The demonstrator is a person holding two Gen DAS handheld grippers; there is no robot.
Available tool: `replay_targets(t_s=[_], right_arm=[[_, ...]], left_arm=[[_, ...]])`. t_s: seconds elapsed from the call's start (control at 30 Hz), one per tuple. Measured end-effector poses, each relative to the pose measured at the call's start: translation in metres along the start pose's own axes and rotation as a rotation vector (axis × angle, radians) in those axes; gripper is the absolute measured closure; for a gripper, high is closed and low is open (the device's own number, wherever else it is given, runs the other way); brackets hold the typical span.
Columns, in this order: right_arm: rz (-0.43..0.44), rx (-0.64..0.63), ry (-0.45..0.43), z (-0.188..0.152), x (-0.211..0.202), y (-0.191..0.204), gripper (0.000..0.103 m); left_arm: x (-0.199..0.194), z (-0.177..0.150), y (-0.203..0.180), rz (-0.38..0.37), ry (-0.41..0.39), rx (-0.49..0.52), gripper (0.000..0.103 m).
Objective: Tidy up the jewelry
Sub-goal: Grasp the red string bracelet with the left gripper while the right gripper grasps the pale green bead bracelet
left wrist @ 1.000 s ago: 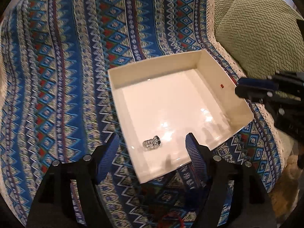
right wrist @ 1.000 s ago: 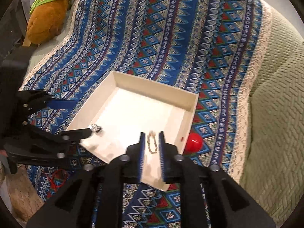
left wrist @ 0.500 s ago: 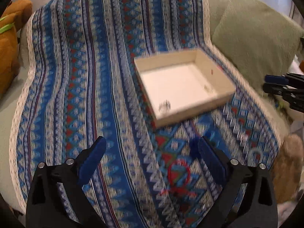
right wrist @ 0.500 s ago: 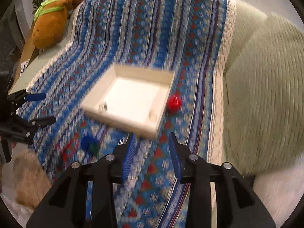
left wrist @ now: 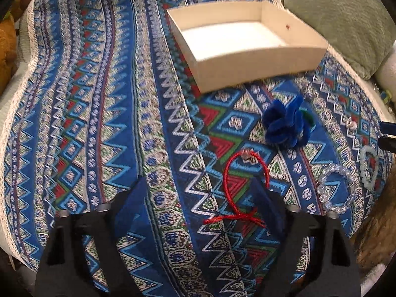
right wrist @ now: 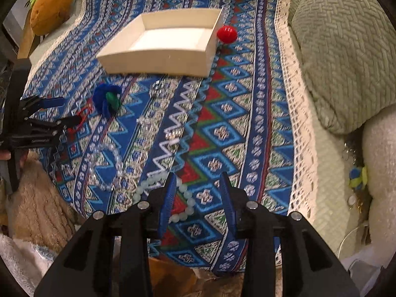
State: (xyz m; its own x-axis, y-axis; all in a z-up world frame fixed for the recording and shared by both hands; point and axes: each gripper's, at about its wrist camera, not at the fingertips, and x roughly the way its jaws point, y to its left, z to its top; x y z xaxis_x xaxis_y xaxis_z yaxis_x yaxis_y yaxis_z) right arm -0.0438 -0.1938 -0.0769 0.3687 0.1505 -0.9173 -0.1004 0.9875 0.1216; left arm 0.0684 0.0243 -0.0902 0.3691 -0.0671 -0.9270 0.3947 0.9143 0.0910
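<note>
Jewelry lies loose on the patterned blanket, at six o'clock from the white tray. Pickup seems under way. Left gripper, jaws apart, straddles the red cord bracelet; right gripper, jaws apart, reaches the pale bead bracelet. Next: close, lift, carry trayward.

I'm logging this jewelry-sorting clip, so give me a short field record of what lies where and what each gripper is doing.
surface: blue patterned woven cloth
container: shallow cream cardboard box, contents hidden by its wall
left gripper: open, fingers either side of red cord bracelet
right gripper: open, over pale green beaded bracelet
loose items: blue fuzzy flower, clear beaded bracelet
beside box: red ball
</note>
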Motion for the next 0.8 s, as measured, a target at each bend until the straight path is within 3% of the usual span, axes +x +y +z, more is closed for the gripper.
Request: replay_targets(t_s=[0.2,0.3,0.33,0.37,0.4,0.47,0.6,0.8], right_arm=[[0.014,0.036,0.067,-0.008,0.014,0.003,0.065],[0.006,0.031,0.079,-0.01,0.017,0.003,0.065],[-0.01,0.02,0.082,-0.01,0.018,0.005,0.07],[-0.02,0.013,0.086,-0.01,0.018,0.007,0.085],[-0.019,0.011,0.089,-0.01,0.019,0.008,0.091],[-0.018,0.005,0.093,-0.01,0.018,0.01,0.094],[-0.01,0.008,0.09,-0.01,0.017,0.012,0.094],[0.02,0.032,0.085,-0.011,0.015,0.013,0.094]], left_arm=[[0.003,-0.002,0.002,0.008,-0.003,-0.037,0.027],[0.002,-0.003,0.005,-0.025,-0.006,-0.06,0.037],[0.002,-0.003,0.005,-0.03,-0.008,-0.061,0.04],[0.001,-0.004,0.004,-0.036,-0.01,-0.059,0.046],[0.001,-0.005,0.003,-0.044,-0.011,-0.057,0.05],[-0.003,-0.006,-0.004,-0.061,-0.012,-0.039,0.073],[-0.008,-0.007,-0.013,-0.035,-0.008,-0.017,0.095],[-0.009,-0.003,0.002,-0.07,-0.01,-0.046,0.099]])
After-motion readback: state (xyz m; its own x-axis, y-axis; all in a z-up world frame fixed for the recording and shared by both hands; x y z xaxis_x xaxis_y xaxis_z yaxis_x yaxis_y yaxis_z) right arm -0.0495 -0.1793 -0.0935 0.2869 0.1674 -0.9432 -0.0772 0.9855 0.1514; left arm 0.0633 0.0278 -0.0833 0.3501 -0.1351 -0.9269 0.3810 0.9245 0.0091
